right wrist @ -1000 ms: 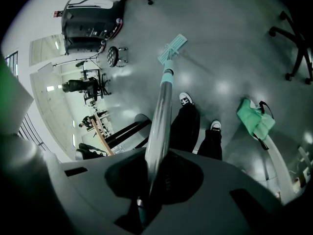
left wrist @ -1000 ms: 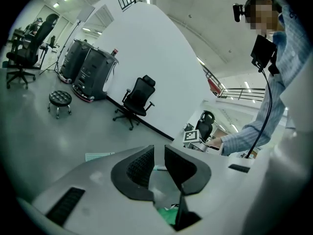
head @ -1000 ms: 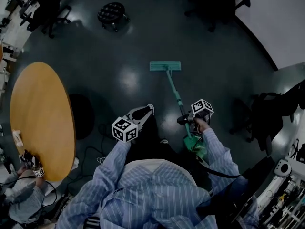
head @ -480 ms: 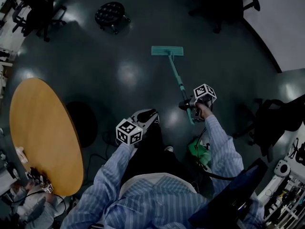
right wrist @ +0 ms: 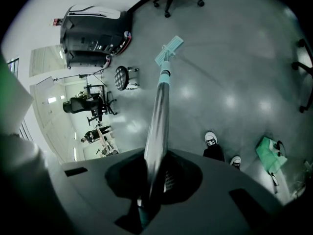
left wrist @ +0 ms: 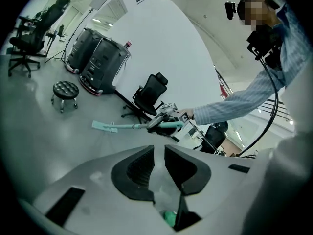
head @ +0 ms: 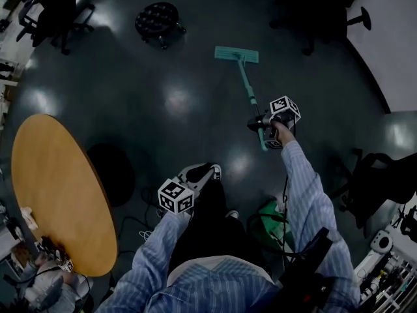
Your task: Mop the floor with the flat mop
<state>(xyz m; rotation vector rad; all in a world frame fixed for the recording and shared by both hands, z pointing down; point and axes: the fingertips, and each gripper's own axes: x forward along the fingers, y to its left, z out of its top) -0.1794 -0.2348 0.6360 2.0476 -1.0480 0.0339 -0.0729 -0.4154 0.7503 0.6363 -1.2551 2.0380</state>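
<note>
The teal flat mop head (head: pixel 236 55) lies flat on the dark floor ahead of me, and its handle (head: pixel 250 95) slants back to my right gripper (head: pixel 262 125). That gripper is shut on the handle, with my right arm stretched out. In the right gripper view the handle (right wrist: pixel 159 111) runs up from between the jaws of the right gripper (right wrist: pixel 155 173) to the mop head (right wrist: pixel 169 50). My left gripper (head: pixel 195 173) hangs near my legs, away from the mop. In the left gripper view the left gripper (left wrist: pixel 159 151) has only a thin slit between its pads and holds nothing.
A round wooden table (head: pixel 52 188) stands at the left, with a person (head: pixel 36 285) at its near edge. A black stool (head: pixel 156 19) and office chairs (head: pixel 52 8) are at the far left. A green bag (head: pixel 275 215) lies by my feet; another chair (head: pixel 378 175) is right.
The mop head has slid farther away across the floor. My right arm has stretched forward with the handle. The left gripper has stayed near my legs.
</note>
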